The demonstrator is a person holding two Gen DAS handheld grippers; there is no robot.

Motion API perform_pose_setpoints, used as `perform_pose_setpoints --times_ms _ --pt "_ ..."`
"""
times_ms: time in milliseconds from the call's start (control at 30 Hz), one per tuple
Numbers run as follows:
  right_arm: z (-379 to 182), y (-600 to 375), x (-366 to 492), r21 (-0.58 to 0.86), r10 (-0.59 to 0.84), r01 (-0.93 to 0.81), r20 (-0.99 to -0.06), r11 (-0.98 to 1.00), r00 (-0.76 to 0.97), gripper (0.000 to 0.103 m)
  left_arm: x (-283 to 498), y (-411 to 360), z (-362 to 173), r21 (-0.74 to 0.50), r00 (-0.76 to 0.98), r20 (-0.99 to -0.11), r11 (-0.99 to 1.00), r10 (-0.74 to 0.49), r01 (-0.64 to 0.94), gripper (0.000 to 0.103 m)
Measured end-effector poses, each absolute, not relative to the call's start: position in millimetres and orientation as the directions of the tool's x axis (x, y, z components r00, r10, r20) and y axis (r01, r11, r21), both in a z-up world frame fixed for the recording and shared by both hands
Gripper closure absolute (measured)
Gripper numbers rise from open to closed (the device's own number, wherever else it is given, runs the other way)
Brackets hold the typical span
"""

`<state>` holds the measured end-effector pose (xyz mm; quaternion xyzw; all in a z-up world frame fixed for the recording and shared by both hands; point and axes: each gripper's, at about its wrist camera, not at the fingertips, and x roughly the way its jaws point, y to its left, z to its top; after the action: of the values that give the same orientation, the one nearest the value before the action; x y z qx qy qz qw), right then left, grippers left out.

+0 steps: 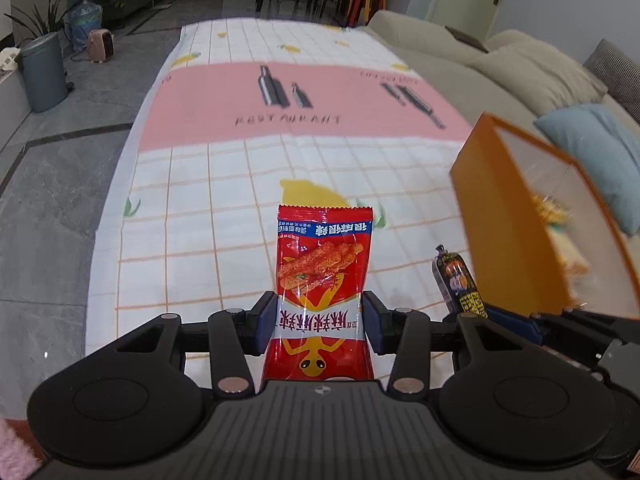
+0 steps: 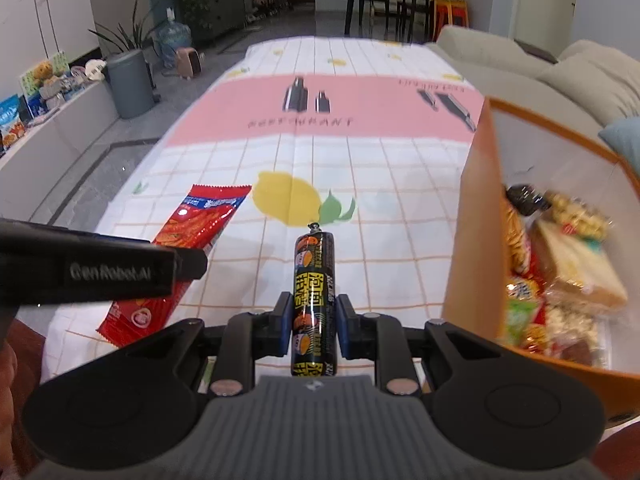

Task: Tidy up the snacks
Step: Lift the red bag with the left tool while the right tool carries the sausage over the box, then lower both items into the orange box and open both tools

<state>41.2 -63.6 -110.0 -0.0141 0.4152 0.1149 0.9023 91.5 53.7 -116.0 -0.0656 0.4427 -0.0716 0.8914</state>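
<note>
Currently the left gripper (image 1: 320,322) is pinching a red snack packet (image 1: 323,276) and the right gripper (image 2: 313,322) a black sausage stick (image 2: 315,300), both over the lemon-print tablecloth (image 2: 360,160). An orange box (image 2: 472,240), blurred, is holding what seem to be assorted snacks, with a beige sofa (image 1: 500,64) lying beyond.

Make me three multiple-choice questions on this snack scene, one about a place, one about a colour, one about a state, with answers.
1. Where is the box relative to the sausage?
A. to its right
B. to its left
C. beneath it

2. What colour is the packet in the left tool?
A. green
B. red
C. white

3. What is the right tool doing?
A. open over the box
B. shut on nothing
C. shut on the sausage

Answers: 1 A, the box stands at the right edge of both views. 2 B, its wrapper is red. 3 C, both pads press the sausage's sides.
</note>
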Motion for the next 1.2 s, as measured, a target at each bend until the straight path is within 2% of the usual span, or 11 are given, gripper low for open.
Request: perform_pose_setpoints --times_ms 300,600,900,1200 --pt "-54.7 -98.3 25.9 0.092 0.188 -0.174 -0.701 0.980 0.688 0.083 93.0 22.8 -54.2 -0.196 0.618 -0.748 0.970 -0.242 0.142 0.052" --pt "-11.9 -171.2 33.7 0.091 0.137 -0.103 -0.671 0.991 0.728 0.083 117.1 -50.7 -24.6 -0.214 0.586 -0.736 0.937 -0.340 0.276 0.052" --pt "-22.7 -239.8 51.2 -0.009 0.033 -0.061 -0.752 0.998 0.658 0.083 145.1 -133.7 -38.3 -0.219 0.467 -0.788 0.892 -0.401 0.395 0.052" --pt "-48.9 -277.6 64.6 -0.050 -0.010 -0.056 -0.832 0.997 0.555 0.083 163.8 -173.2 -68.0 -0.235 0.343 -0.849 0.868 -0.403 0.437 0.052"
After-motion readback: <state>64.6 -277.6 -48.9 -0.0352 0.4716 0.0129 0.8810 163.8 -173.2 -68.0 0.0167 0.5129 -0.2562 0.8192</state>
